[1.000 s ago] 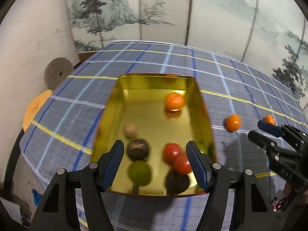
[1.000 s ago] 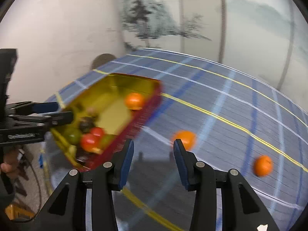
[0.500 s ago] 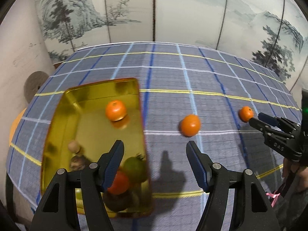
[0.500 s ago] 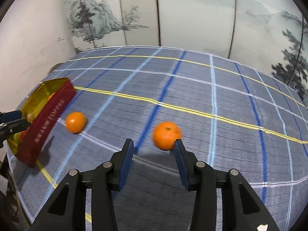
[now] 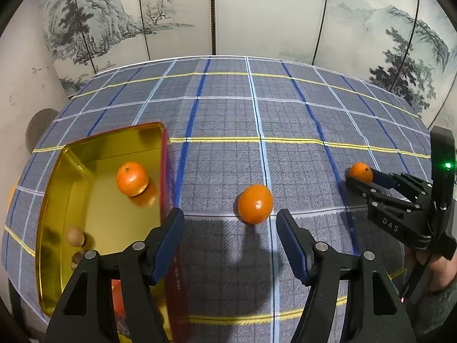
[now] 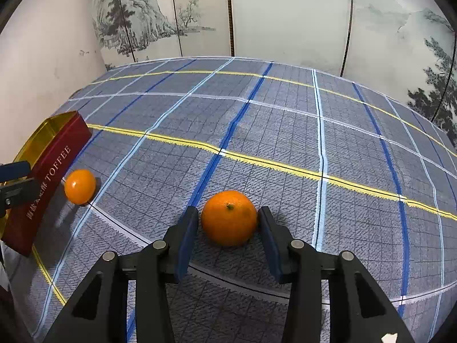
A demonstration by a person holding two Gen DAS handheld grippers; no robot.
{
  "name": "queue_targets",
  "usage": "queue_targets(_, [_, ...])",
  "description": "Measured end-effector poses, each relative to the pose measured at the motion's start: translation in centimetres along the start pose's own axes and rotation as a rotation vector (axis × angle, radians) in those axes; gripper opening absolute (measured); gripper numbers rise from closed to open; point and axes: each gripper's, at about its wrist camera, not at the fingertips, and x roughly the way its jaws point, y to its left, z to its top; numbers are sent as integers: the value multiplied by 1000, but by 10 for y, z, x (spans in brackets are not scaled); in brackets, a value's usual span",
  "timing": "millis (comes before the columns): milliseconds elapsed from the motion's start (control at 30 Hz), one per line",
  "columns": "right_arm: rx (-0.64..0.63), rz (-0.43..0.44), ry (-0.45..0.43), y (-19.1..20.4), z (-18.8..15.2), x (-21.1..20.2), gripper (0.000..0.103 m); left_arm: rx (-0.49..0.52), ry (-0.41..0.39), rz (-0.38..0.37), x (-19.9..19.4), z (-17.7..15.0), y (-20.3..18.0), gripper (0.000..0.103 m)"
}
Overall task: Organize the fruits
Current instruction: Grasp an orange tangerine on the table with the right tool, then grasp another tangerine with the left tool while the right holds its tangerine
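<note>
Oranges sit in three places on your checked tablecloth [image 6: 285, 131]. Your right gripper [image 6: 228, 223] has its jaws spread around one orange [image 6: 229, 217]; the blue pads stand just beside its sides, and you cannot tell whether they touch. Your left gripper [image 5: 230, 230] is wide apart and holds nothing, with a second orange [image 5: 254, 203] lying on the cloth just beyond its tips. A third orange [image 5: 132, 178] rests inside the gold-lined toffee tin [image 5: 57, 177], near a small tan fruit [image 5: 76, 237]. Your left gripper's fingers cover the tin's near end, so the red and dark things there are only partly seen.
</note>
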Motion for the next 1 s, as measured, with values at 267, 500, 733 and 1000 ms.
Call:
queue_targets(267, [-31, -16, 2, 1, -6, -5, 34, 14, 9, -1, 11, 2, -8, 68])
queue_targets(500, [-23, -36, -5, -11, -20, -20, 34, 18, 19, -7, 19, 3, -11, 68])
queue_targets(733, [24, -64, -9, -33, -31, -31, 34, 23, 41, -23, 31, 5, -17, 68])
queue_targets(1000, [22, -72, -7, -40, -34, -34, 34, 35, 61, -29, 44, 9, -22, 66])
